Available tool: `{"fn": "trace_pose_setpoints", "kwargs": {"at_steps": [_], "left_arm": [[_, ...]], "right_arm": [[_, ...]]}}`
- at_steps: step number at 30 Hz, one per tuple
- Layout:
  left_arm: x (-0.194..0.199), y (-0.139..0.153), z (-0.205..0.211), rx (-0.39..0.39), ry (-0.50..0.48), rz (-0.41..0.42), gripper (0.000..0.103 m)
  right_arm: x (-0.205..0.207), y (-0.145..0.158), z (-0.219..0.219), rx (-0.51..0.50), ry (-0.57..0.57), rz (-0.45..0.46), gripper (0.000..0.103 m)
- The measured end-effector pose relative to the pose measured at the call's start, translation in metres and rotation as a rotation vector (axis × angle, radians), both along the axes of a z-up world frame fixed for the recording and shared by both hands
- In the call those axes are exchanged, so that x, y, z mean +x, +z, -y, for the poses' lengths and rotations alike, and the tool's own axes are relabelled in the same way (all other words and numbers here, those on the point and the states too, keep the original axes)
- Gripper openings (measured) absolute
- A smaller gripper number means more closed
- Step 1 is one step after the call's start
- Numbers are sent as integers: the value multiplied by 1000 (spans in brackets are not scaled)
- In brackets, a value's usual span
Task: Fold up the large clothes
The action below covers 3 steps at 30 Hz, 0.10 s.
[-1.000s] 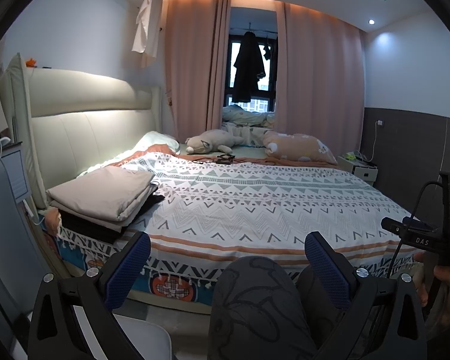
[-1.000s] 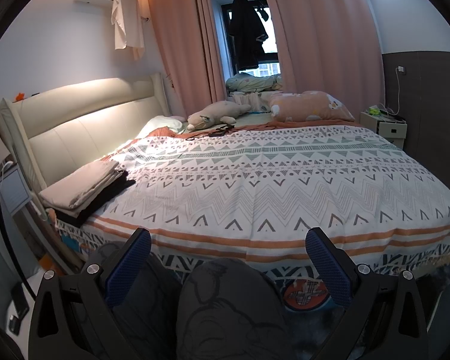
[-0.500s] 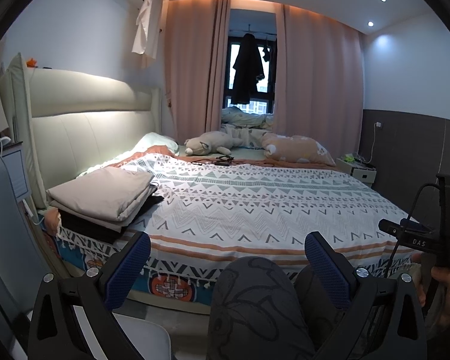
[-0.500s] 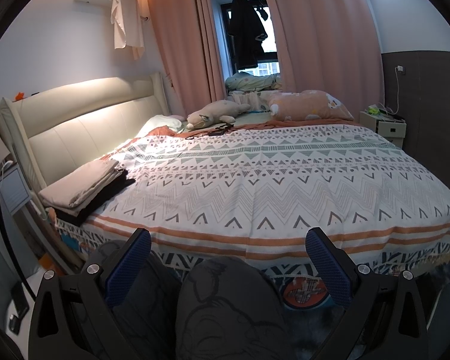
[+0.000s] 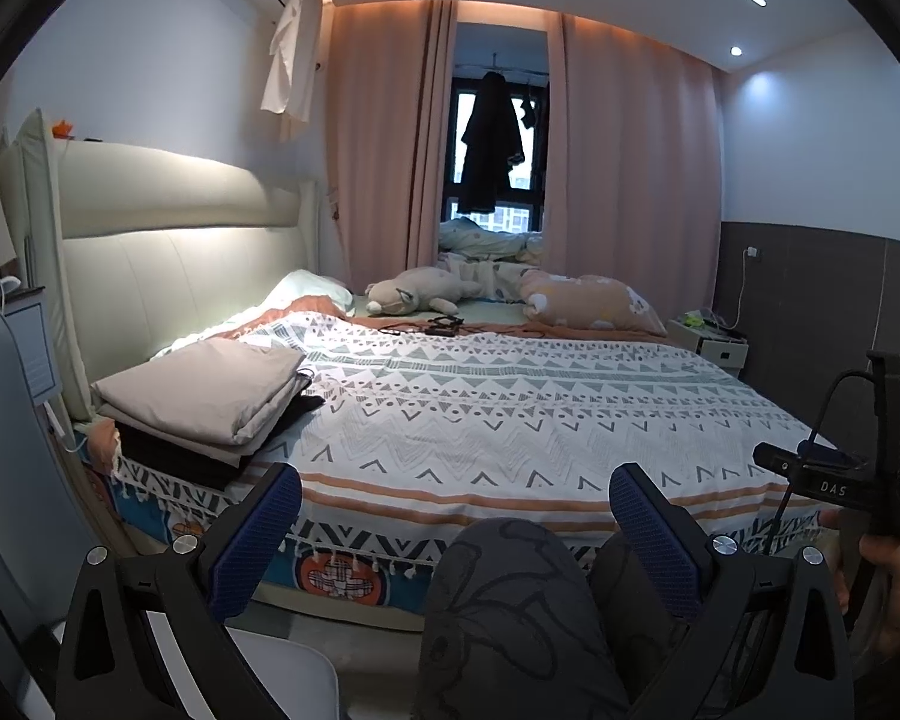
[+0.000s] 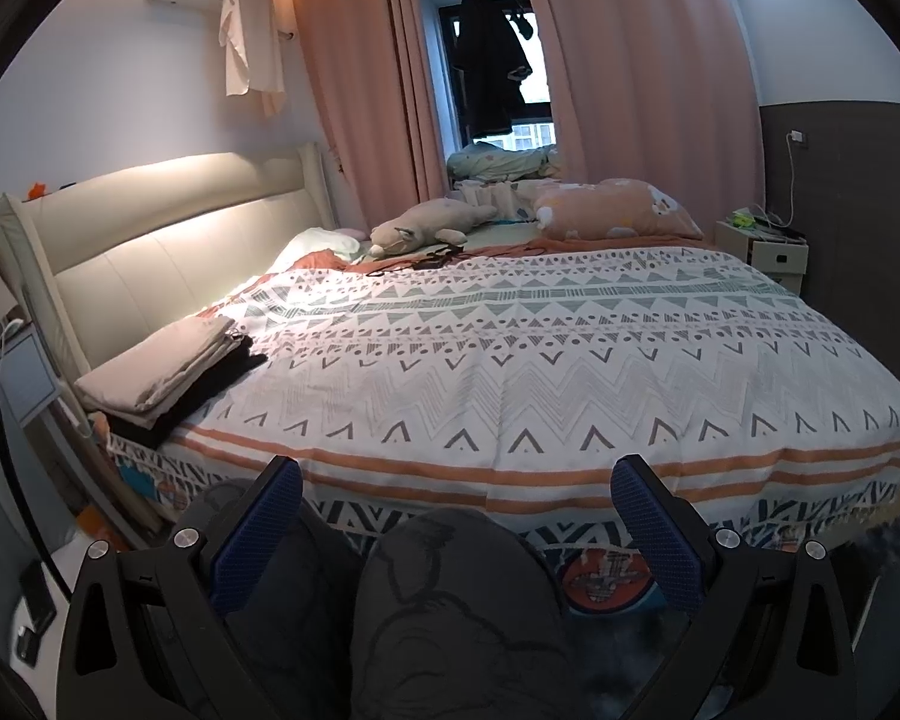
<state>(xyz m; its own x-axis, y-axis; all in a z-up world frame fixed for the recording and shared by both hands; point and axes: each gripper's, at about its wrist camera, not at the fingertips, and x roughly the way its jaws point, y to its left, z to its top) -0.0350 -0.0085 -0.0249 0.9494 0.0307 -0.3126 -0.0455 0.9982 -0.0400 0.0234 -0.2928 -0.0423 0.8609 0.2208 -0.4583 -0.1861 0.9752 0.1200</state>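
A stack of folded clothes, beige on top [image 5: 204, 387] and black beneath [image 5: 174, 459], lies on the near left corner of the bed; it also shows in the right wrist view [image 6: 162, 369]. My left gripper [image 5: 453, 531] is open and empty, held low before the bed's near edge above the person's patterned knees [image 5: 510, 600]. My right gripper [image 6: 456, 531] is open and empty, also low before the bed edge. The right gripper's body [image 5: 846, 480] shows at the right of the left wrist view.
The bed [image 6: 570, 360] carries a patterned white, grey and orange cover. A plush toy [image 5: 417, 297], a pink pillow [image 5: 588, 303] and a cable [image 5: 438, 324] lie at the far side. A cream headboard [image 5: 168, 252] stands left, a nightstand [image 6: 762, 252] far right.
Both grippers have drifted slightly; the right gripper's body sits a little lower in the left wrist view. Nothing was grasped or released.
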Motion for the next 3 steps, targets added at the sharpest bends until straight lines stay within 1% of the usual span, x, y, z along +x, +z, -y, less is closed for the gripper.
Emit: {"fn": "trace_pose_setpoints", "kwargs": {"at_steps": [3], "left_arm": [[-1,1,0,2,4,11,103]], "right_arm": [[-2,2,4,0,-2,5,103]]}}
